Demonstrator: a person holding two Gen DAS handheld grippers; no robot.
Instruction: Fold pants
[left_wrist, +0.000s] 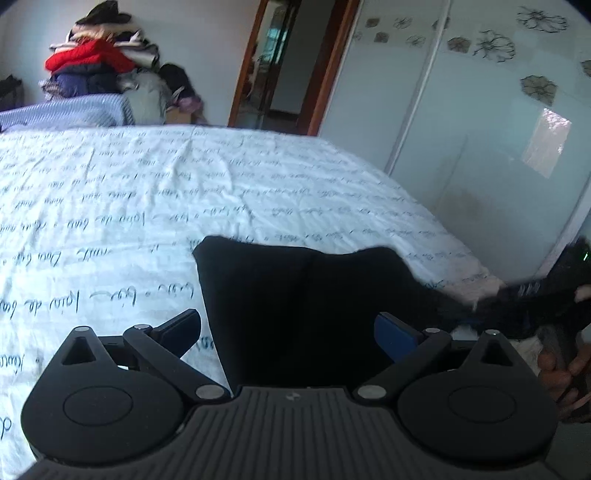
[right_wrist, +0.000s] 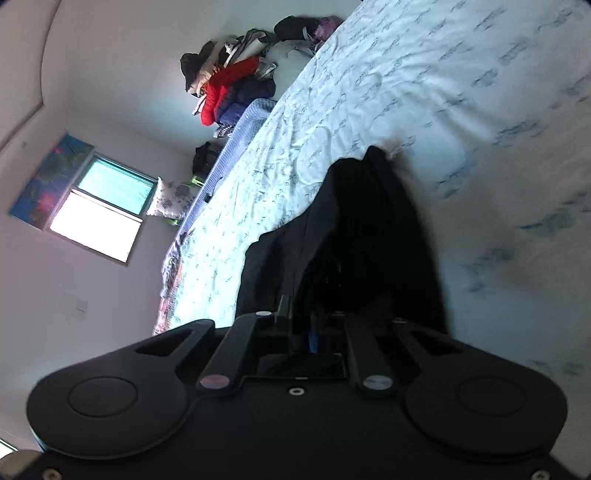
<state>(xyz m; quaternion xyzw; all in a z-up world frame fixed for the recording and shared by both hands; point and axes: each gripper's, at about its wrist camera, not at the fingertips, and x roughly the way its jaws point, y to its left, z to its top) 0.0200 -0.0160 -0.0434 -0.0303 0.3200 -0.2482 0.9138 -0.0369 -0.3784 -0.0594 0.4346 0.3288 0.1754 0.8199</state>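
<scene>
Black pants (left_wrist: 295, 302) lie on the white bed sheet with script print (left_wrist: 147, 206). My left gripper (left_wrist: 288, 332) is open, its fingers spread on either side of the pants' near edge, with the cloth between them. In the right wrist view the camera is rolled sideways. My right gripper (right_wrist: 301, 328) is shut on a fold of the black pants (right_wrist: 354, 229) and holds it up off the sheet (right_wrist: 406, 74). The right hand and gripper also show at the right edge of the left wrist view (left_wrist: 554, 314).
A pile of clothes with a red jacket (left_wrist: 92, 59) stands beyond the bed's far side. A wardrobe with flower-print sliding doors (left_wrist: 480, 129) stands right of the bed, and an open doorway (left_wrist: 280, 66) is behind. A window (right_wrist: 99, 214) shows in the right wrist view.
</scene>
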